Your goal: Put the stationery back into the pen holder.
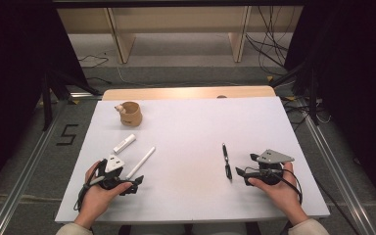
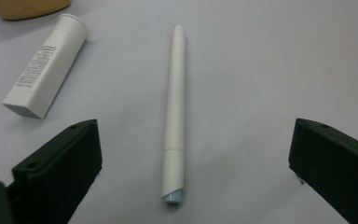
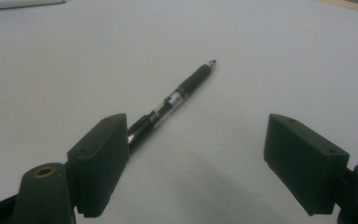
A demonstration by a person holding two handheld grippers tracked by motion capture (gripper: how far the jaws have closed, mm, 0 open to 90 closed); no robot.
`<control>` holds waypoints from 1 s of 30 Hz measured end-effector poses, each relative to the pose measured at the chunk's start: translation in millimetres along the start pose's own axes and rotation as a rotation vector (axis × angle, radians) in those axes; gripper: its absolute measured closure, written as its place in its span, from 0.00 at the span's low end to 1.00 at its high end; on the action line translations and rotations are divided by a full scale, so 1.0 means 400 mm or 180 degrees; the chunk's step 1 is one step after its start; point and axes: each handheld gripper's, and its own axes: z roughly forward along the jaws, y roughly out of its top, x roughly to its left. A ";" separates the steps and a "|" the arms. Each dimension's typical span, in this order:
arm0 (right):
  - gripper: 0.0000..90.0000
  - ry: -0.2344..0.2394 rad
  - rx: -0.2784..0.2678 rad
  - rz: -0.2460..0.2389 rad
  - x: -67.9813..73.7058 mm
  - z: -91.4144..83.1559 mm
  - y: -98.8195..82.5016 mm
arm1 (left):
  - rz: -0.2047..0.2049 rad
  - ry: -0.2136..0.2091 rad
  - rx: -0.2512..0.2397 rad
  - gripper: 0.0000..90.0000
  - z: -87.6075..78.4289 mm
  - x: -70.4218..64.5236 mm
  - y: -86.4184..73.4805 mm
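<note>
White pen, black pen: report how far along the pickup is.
Done: nothing lifted. In hand: the left tool stands open around the white pen, the right tool open by the black pen; both pens lie flat on the table. Left: closing and lifting.

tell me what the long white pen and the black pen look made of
White pen: probably matte plastic, an even dull surface with a seam near its pale blue end. Black pen: likely plastic, with a clear glossy middle section, a dark ribbed grip that may be rubber, and a shiny tip that looks like metal.

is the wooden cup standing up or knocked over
Upright. In the high view the wooden cup stands on its base near the far left of the white table, its round open mouth facing up.
</note>
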 end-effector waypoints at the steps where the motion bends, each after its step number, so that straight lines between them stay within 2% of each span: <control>1: 0.25 -0.0002 -0.0002 -0.0010 0.001 0.000 0.001 | -0.0009 0.0020 0.0011 0.06 -0.001 0.002 -0.001; 9: 0.25 0.0006 -0.0008 -0.0028 0.003 0.000 0.001 | -0.0089 0.0217 0.0071 0.17 -0.006 0.041 0.009; 13: 0.25 0.0005 -0.0012 -0.0019 0.001 0.000 0.001 | -0.0119 0.0239 0.0086 0.20 -0.002 0.060 0.010; 22: 0.25 0.0001 -0.0009 -0.0017 0.002 0.000 0.001 | -0.0082 0.0292 0.0105 0.22 0.005 0.083 0.011; 30: 0.25 -0.0001 -0.0007 -0.0010 0.002 0.000 0.000 | -0.0097 0.0357 0.0061 0.26 0.008 0.106 0.026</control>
